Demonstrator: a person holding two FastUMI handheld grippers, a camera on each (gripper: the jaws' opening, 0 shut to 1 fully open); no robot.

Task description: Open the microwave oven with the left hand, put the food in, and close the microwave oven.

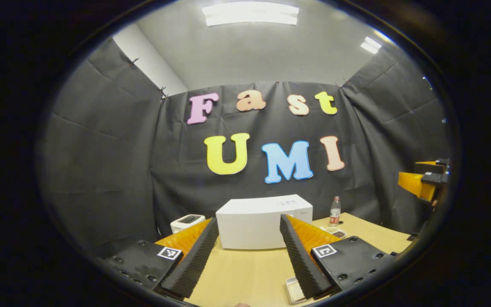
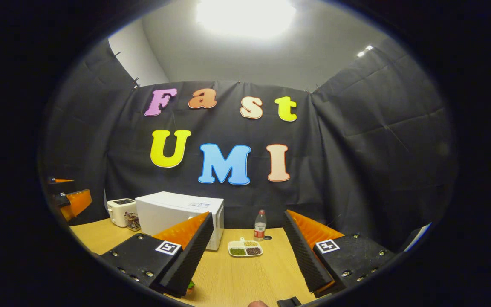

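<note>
Wooden table point(image 2: 245, 277) below; both tongs point(image 1: 249, 256) point(image 2: 245, 256) level, spread wide, empty, facing microwave point(image 1: 264, 221).

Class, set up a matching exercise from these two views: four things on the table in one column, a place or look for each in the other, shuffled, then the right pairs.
1 microwave
2 toaster
3 bottle
4 food tray

A left of the microwave
B three compartments
C white box, door shut
D upright, red cap

Pairs: 1-C, 2-A, 3-D, 4-B
</note>
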